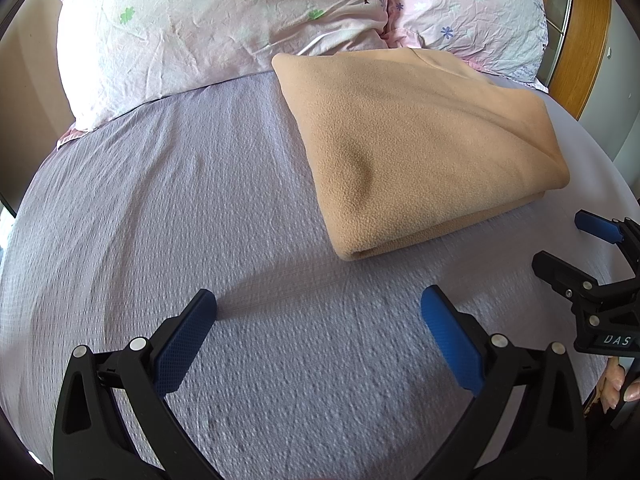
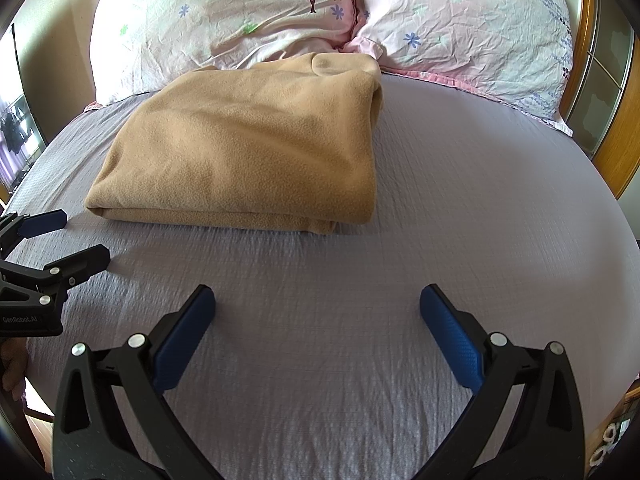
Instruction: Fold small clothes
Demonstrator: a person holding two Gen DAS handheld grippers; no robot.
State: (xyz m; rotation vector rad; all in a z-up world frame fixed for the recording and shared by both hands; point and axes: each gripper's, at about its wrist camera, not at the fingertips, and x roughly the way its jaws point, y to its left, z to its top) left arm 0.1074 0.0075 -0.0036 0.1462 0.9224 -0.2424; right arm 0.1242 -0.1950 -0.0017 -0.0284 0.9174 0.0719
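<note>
A tan fleece garment lies folded in a thick rectangle on the lilac bed sheet, its far end against the pillows. It also shows in the right wrist view. My left gripper is open and empty, hovering over bare sheet in front of and left of the garment. My right gripper is open and empty, over bare sheet in front of and right of it. Each gripper shows at the edge of the other's view, the right gripper and the left gripper, both with jaws apart.
Two pink floral pillows lie at the head of the bed. A wooden headboard frame stands at the far right. The bed's edge curves down on the left and right.
</note>
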